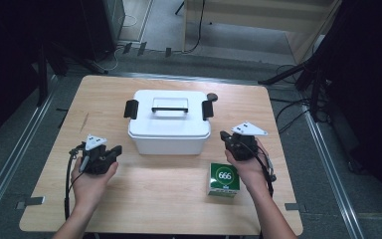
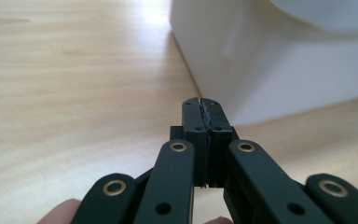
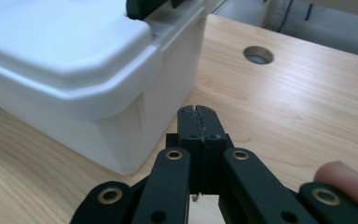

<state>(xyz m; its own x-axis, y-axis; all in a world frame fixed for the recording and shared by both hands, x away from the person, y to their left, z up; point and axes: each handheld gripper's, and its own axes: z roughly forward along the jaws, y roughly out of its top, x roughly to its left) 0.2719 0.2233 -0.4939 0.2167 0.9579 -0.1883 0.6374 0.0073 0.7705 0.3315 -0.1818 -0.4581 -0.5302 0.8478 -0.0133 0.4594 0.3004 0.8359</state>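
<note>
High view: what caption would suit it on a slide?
Two hand-held grippers, left and right, both shut, flank a lidded white storage box; a green carton waits nearby.

My left gripper (image 2: 201, 103) has its two black jaws pressed together with nothing between them. Just beyond the tips stands the white plastic box (image 2: 279, 70) on the pale wooden table (image 2: 74, 93).

overhead cam fwd-down, jaw cams near box (image 1: 169, 122)
</note>
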